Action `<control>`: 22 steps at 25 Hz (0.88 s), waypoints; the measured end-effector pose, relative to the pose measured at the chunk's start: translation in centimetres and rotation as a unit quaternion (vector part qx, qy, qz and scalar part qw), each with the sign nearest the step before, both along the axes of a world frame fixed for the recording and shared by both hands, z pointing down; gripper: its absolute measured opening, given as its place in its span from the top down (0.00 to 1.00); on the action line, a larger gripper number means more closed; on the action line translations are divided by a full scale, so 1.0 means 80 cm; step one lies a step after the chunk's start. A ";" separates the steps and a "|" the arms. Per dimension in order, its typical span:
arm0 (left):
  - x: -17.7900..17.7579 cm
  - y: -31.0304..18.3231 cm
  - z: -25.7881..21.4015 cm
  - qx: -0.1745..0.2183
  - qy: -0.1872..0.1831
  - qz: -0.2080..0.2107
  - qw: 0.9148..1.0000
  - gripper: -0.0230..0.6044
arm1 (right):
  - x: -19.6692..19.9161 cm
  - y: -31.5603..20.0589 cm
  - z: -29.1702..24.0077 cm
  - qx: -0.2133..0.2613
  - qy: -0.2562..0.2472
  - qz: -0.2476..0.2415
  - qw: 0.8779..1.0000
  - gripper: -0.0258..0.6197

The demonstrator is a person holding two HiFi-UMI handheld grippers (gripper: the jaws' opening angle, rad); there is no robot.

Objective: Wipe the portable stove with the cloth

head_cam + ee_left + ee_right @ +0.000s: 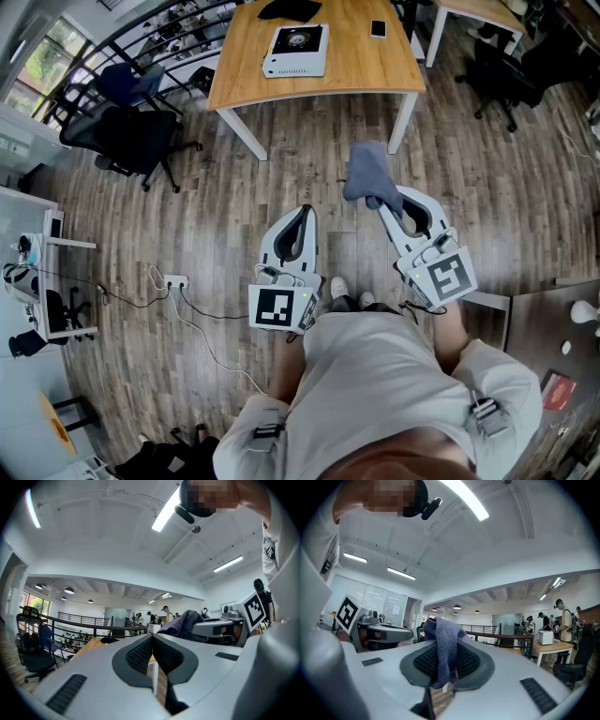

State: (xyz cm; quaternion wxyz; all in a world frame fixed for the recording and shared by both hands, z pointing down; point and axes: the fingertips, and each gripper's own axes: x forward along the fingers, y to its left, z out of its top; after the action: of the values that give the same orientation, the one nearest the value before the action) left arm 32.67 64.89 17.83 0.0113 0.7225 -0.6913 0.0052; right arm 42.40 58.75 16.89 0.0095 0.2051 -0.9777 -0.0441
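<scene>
While the person is standing on the plank floor short of the wooden table (366, 70), the right gripper (382, 201) is clamping the cloth (367, 171), a blue-grey knitted one that is bunching up over the jaw tips and drooping down between the ribbed pads in the right gripper view. The cloth is hanging in the air well short of the table's near edge, off its near right leg (401, 120), touching nothing but the gripper. The left gripper (305, 210) is pointing toward the table too, farther from it than the right one and on that one's left. Its jaws are pressing together with nothing between them, as the left gripper view is showing. The portable stove (296, 50), white with a dark top and a round burner, is sitting on the table toward its left half, well apart from both grippers. A phone (378, 29) is lying on the table to the right of the stove, and a dark flat item (289, 9) is resting at the table's far edge behind the stove. Black office chairs (131, 141) are standing off the table's left side
</scene>
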 end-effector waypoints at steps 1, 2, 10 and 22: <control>-0.001 0.001 0.000 0.000 -0.001 0.000 1.000 0.93 | -0.001 0.001 0.000 0.000 0.000 0.000 1.000 0.85; -0.001 0.002 -0.001 0.001 -0.001 0.000 1.000 0.93 | -0.002 0.001 0.000 -0.001 0.000 0.001 1.000 0.85; -0.023 -0.004 -0.004 0.006 -0.004 0.001 1.000 0.93 | -0.019 -0.005 -0.004 -0.004 -0.005 0.002 1.000 0.85; -0.090 -0.023 0.000 0.005 -0.008 0.016 1.000 0.93 | -0.075 -0.019 0.003 -0.004 0.010 0.038 0.999 0.85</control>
State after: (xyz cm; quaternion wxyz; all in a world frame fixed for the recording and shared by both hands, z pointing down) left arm 25.47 63.02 17.81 0.0026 0.7336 -0.6796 0.0078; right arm 36.37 57.23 17.16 0.0217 0.2417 -0.9692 -0.0417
